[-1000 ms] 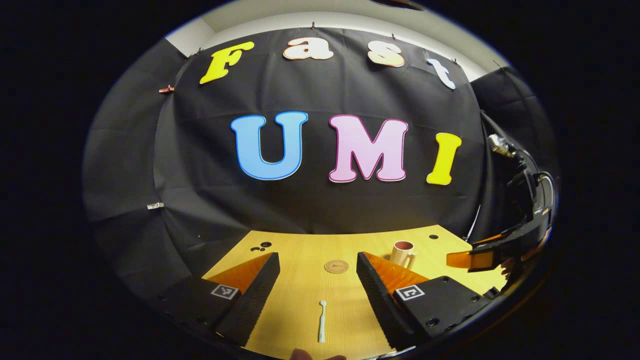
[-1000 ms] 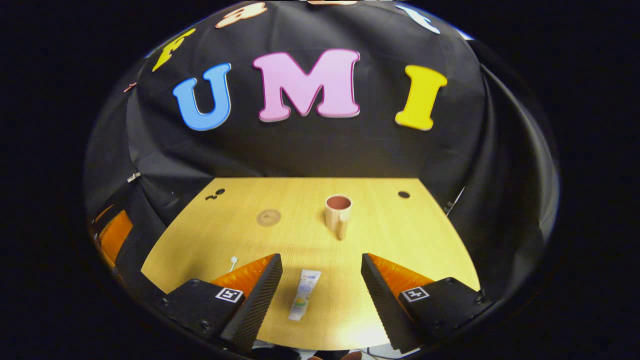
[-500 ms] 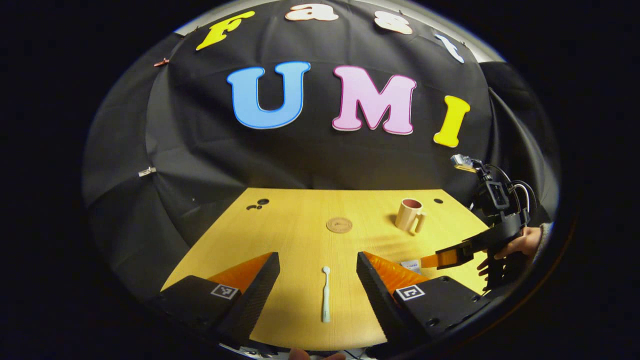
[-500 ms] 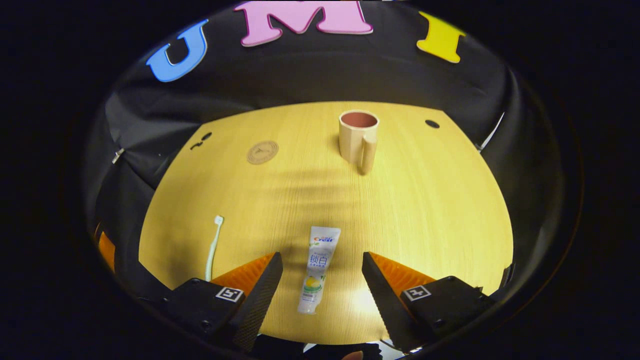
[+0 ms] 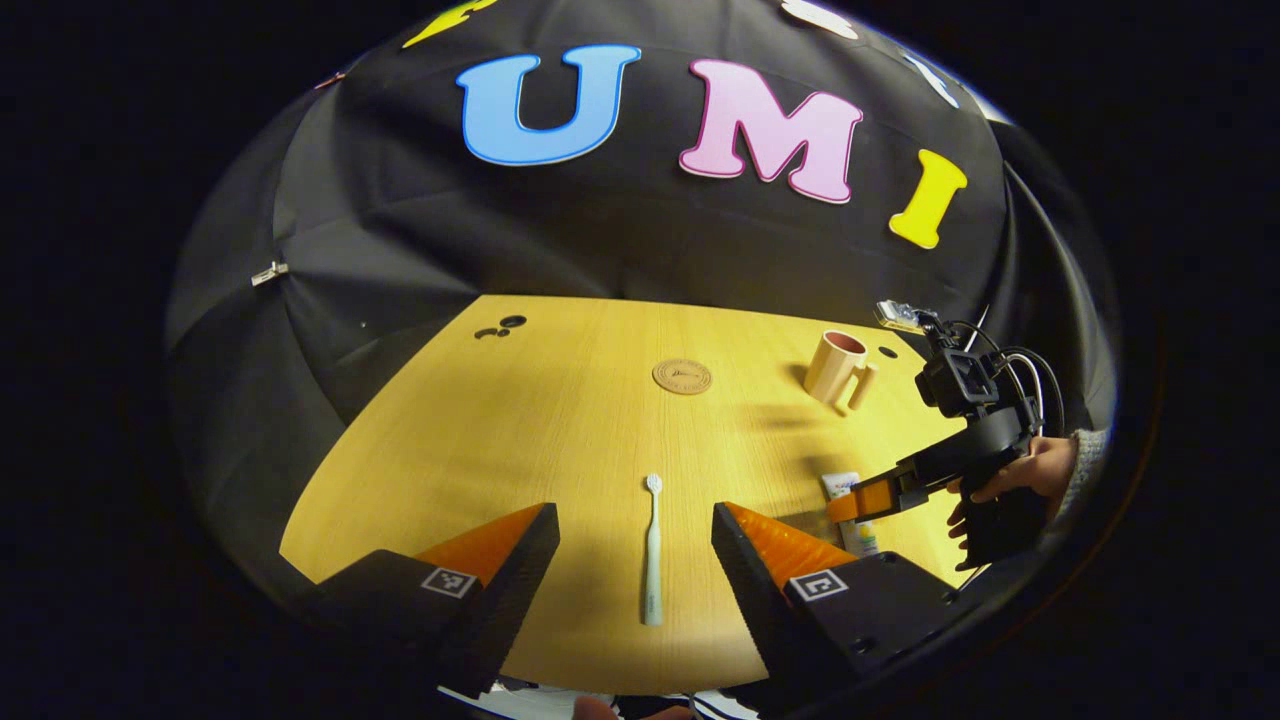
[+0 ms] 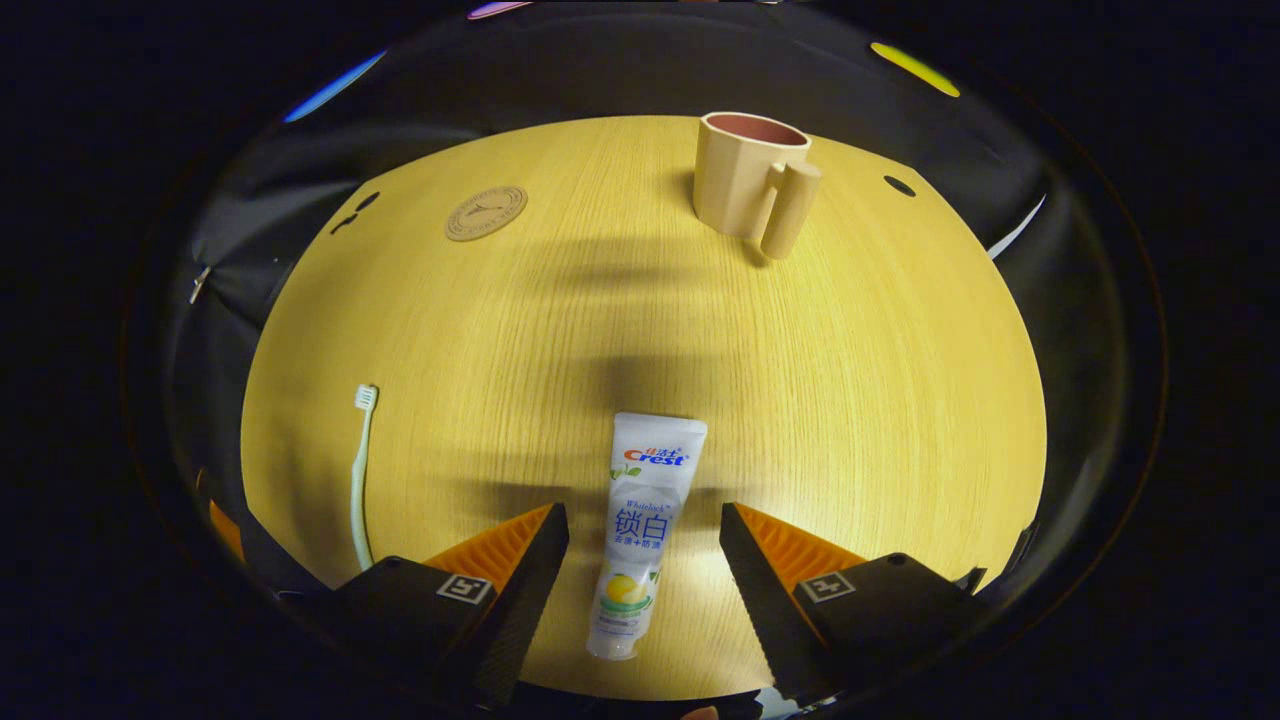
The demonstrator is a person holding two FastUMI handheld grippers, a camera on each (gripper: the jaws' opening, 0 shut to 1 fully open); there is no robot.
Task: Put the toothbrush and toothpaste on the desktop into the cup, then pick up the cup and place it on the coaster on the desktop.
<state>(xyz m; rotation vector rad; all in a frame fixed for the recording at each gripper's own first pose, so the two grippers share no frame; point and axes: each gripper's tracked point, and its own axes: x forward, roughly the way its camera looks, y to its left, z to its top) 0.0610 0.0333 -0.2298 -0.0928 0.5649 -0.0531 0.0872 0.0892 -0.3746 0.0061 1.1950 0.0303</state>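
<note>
Pick-up step: both grippers spread wide, left gripper [image 5: 634,560] straddling the flat-lying toothbrush [image 5: 652,550], right gripper [image 6: 642,560] straddling the toothpaste [image 6: 643,525], cup [image 6: 748,177] far right; next, lower and close.

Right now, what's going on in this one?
A person holds a gripper in each hand over a wooden desk. The left gripper is open with the toothbrush lying between its fingers; the right gripper is open astride the toothpaste. Neither item is gripped yet. The cup stands empty at the far side, apart from the coaster.
</note>
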